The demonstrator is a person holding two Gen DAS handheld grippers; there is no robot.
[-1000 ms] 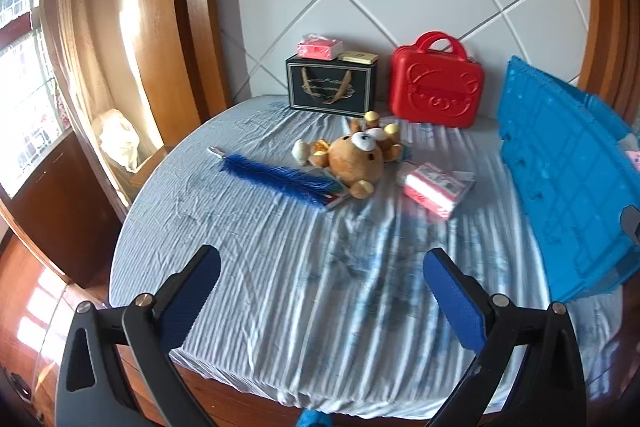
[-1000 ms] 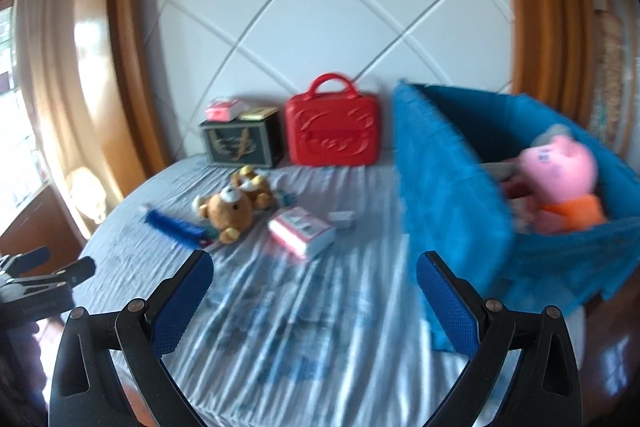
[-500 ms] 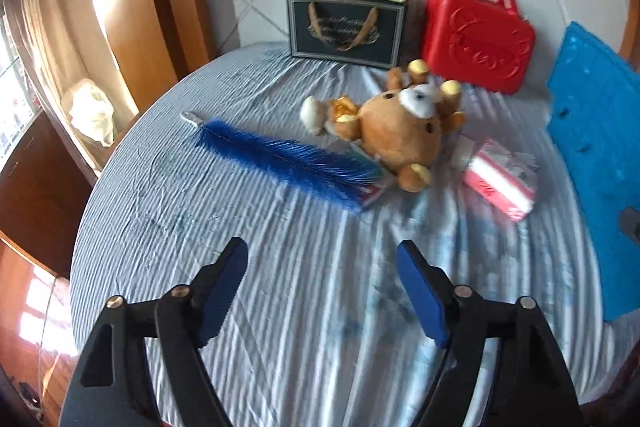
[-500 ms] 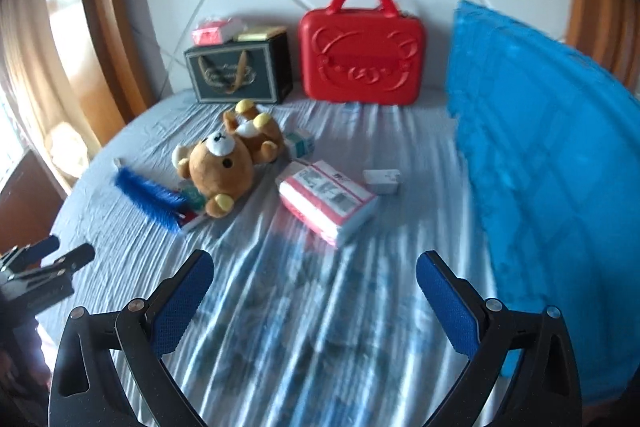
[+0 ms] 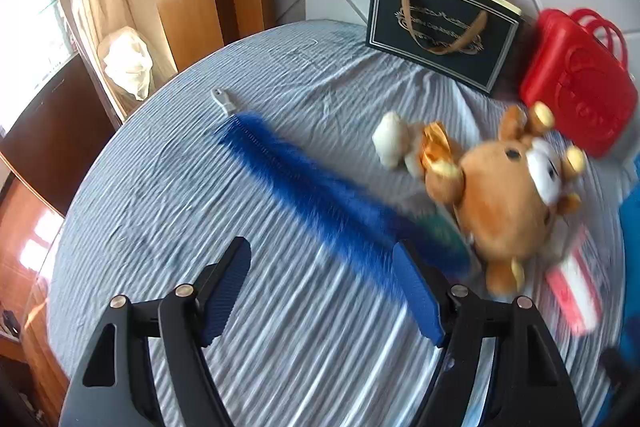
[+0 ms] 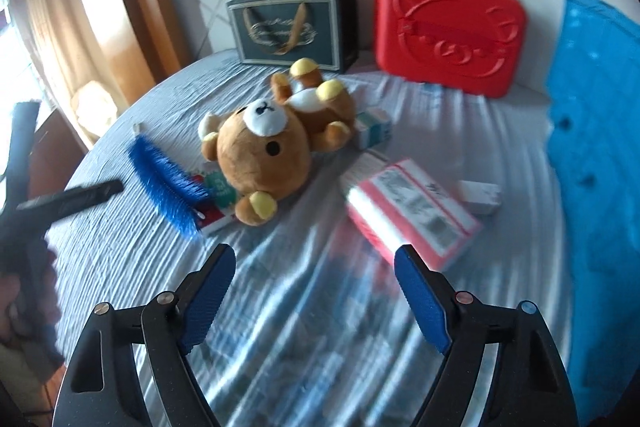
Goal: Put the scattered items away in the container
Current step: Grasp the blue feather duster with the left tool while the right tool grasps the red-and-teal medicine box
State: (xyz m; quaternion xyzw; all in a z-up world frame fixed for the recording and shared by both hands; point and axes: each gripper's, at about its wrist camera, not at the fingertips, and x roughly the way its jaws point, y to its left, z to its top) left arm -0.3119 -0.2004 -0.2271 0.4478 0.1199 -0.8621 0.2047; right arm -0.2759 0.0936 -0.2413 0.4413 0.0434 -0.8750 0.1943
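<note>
The blue brush (image 5: 304,187) lies on the striped bed (image 5: 168,195), its near end touching the brown teddy bear (image 6: 268,151); the left claw (image 5: 322,291) hangs over the brush, unclenched, holding nothing; the right claw (image 6: 310,295) is closing on nothing, near the pink packet (image 6: 412,207); I think each should drop straight down and pinch its thing in the middle; the blue container (image 6: 596,147) waits at the right.
</note>
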